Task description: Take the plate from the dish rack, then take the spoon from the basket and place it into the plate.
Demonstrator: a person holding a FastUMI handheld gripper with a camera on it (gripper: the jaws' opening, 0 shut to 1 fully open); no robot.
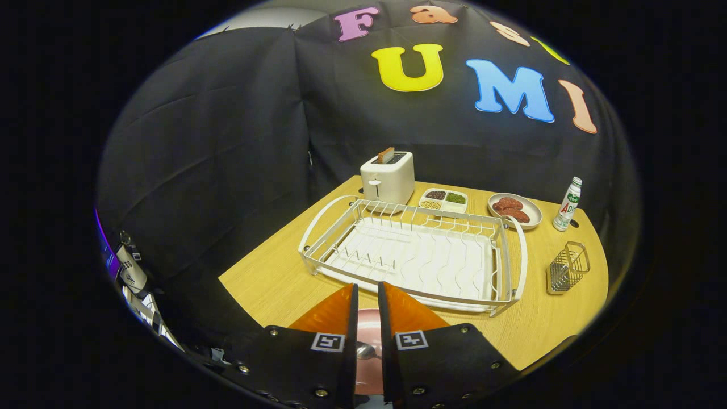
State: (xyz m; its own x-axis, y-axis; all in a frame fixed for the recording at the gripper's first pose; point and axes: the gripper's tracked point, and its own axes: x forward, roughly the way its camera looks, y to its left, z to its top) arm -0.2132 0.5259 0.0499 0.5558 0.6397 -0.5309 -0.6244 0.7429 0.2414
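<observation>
Plate [369,341], pinkish, is seen between the nearly closed gripper [368,292] fingers, with a shiny spoon [366,352] on it.

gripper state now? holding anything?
Gripper: fingers nearly together with a narrow gap, over the pink plate with the spoon in it; nothing visibly gripped.

Nothing legible: label on bottle [568,204] too small to read. Square coded markers [328,341] on gripper [368,292], fingers narrowly apart.
</observation>
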